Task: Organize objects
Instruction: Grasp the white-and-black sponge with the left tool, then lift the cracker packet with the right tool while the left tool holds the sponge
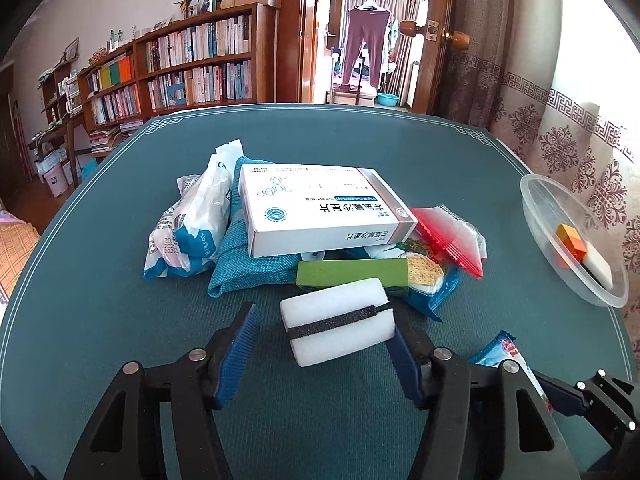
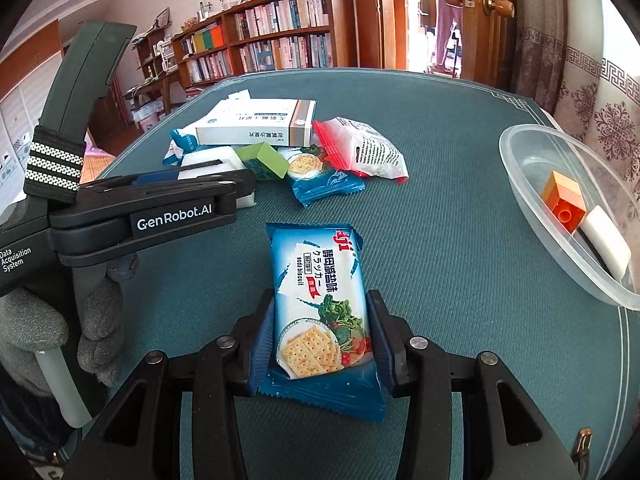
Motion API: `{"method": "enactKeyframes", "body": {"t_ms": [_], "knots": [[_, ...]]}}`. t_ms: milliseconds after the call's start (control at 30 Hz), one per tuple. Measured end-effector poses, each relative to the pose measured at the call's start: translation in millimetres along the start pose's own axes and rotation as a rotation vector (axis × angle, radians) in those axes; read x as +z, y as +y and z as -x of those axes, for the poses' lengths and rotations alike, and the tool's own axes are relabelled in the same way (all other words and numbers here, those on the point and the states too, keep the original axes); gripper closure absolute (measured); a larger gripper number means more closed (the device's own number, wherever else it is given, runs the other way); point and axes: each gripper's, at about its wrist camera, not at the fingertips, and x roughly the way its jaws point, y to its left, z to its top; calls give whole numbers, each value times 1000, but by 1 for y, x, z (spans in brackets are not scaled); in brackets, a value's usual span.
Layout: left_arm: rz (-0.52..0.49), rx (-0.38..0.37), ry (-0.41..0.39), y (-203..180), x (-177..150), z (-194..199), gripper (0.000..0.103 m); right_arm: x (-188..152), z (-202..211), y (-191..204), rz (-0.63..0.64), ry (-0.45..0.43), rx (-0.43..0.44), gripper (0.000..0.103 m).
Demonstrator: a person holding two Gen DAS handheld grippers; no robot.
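The right gripper (image 2: 320,336) is seen closed on a blue soda-biscuit packet (image 2: 320,304), whose lower half is pinched between the two blue pads; the packet's near end is bent below the fingers and its far end lies over the teal table mat (image 2: 440,208). Whether the packet is lifted off the mat cannot be told.

The left gripper (image 1: 320,344) is held wide, its fingers set either side of a white sponge block with a black band (image 1: 338,326). The right pad appears to touch the block's end, while a gap is seen at the left pad. In the right wrist view most of this block is hidden behind the left gripper's black body.

Just beyond the block a pile is seen: a green block (image 1: 352,274), a white medicine box (image 1: 320,208) resting tilted on a teal cloth pouch (image 1: 248,256), a white-and-blue bag (image 1: 192,224), a red-edged packet (image 1: 452,232), and a second biscuit packet (image 1: 424,280) largely covered by the others.

At the right edge a clear plastic bowl (image 2: 520,168) is cut off by the frame; an orange brick (image 2: 562,200) and a white block (image 2: 606,240) lie in it.
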Motion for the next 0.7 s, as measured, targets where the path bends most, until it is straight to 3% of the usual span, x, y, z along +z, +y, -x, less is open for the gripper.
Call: {"method": "enactKeyframes", "body": {"t_ms": [67,367,700], "knots": [[-3,-22,-9,0,-1,5,53,0,0,0,-2,-1,2,58],[32,-53,-101,14,2,32,54,1,0,0,-15,-6,9,58],[20,-57,-122,8,4,38,54,7,10,-10,-68,-34,26,59]]}}
